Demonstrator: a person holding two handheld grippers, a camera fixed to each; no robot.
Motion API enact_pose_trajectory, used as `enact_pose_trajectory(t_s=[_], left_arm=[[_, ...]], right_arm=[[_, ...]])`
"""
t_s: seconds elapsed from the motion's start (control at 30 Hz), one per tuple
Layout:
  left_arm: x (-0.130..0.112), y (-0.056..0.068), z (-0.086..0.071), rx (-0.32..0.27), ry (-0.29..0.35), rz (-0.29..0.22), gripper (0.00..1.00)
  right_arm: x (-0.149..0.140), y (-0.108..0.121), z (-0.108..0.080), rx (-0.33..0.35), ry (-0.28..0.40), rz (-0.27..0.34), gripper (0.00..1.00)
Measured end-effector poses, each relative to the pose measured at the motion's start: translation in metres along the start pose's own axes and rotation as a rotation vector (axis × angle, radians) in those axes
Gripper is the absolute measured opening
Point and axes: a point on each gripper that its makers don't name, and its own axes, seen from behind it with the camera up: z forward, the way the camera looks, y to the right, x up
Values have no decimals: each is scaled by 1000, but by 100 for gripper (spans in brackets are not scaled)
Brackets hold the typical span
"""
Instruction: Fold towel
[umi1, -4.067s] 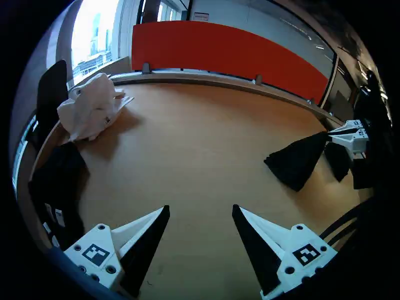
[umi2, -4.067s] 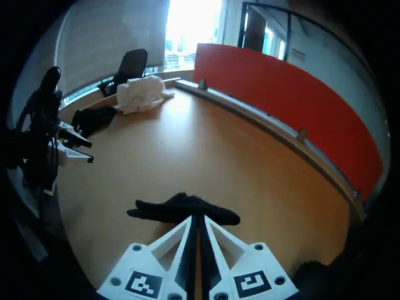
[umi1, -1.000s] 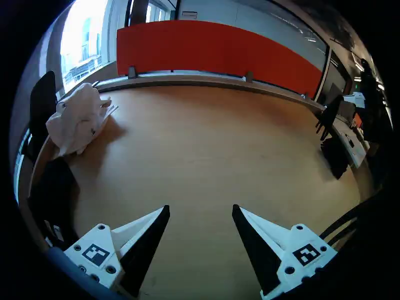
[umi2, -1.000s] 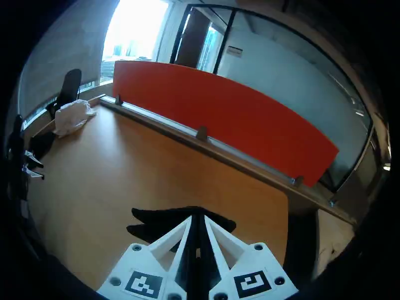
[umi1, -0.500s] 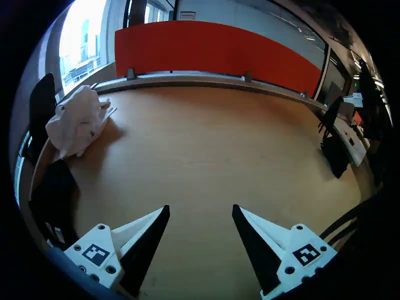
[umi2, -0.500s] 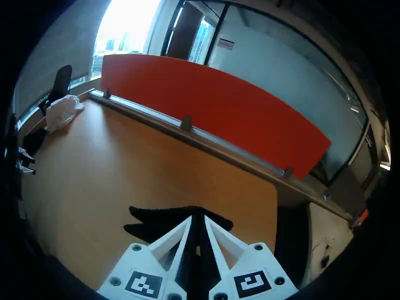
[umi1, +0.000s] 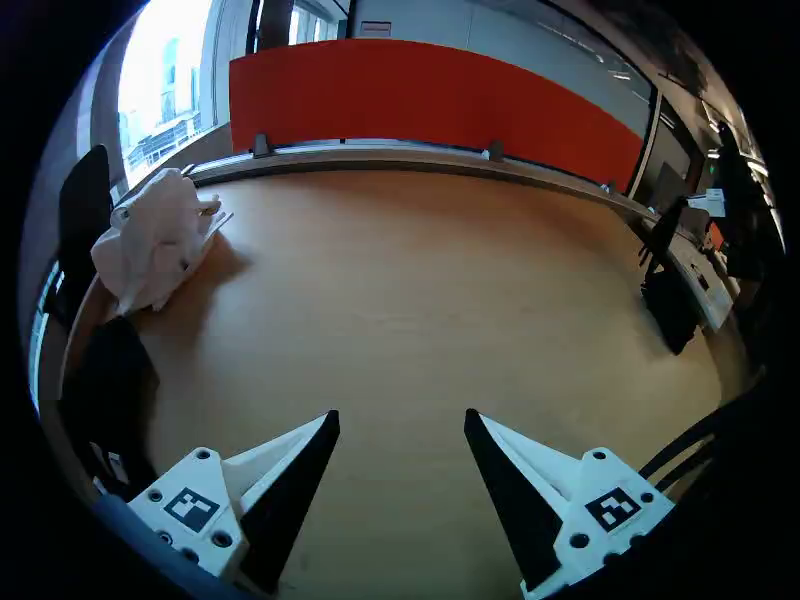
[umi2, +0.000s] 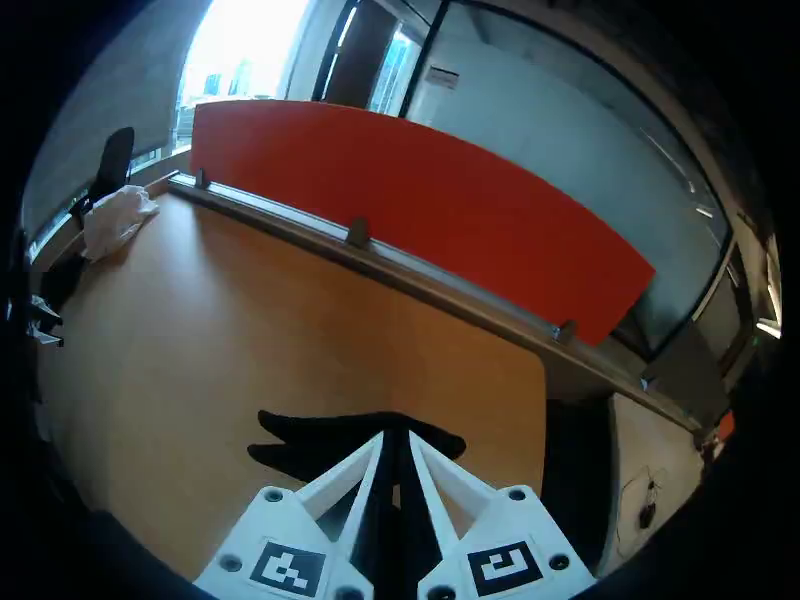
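1. left gripper view, far left: a black chair (umi1: 82, 210) and a rumpled white cloth heap (umi1: 150, 240) sit at the far corner of the desk (umi1: 430, 280), well apart from my working patch. i judge the heap is a waiting pile, not the piece in hand.
2. below the heap, a dark bundle (umi1: 110, 385) lies at the desk edge. it is too shadowed for me to say what it is.
3. middle: bare wood, with a red divider (umi1: 440, 95) along the back edge. my left gripper (umi1: 400, 415) hovers over the desk with its fingers spread wide and nothing between them. i reckon it is kept free to take a second corner.
4. right gripper view, left side: the white cloth heap shows small and far off by the window.
5. centre: my right gripper (umi2: 397, 437) has its fingers pressed together on the black towel (umi2: 320, 440), which fans out to both sides of the tips. it looks pinched at an edge, probably so the cloth hangs clear for laying out.
6. judgement: no fold is made yet, and the towel wants spreading flat on the open desk first.
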Motion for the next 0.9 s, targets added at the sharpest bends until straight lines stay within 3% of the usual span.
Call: enact_pose_trajectory(t_s=[0.4, 0.9], left_arm=[[2, 1, 0, -4, 3, 8, 93], [1, 3, -1, -12, 1, 18, 93]], right_arm=[[-30, 7, -20, -23, -28, 34, 4], [-126, 15, -55, -71, -154, 127, 4]])
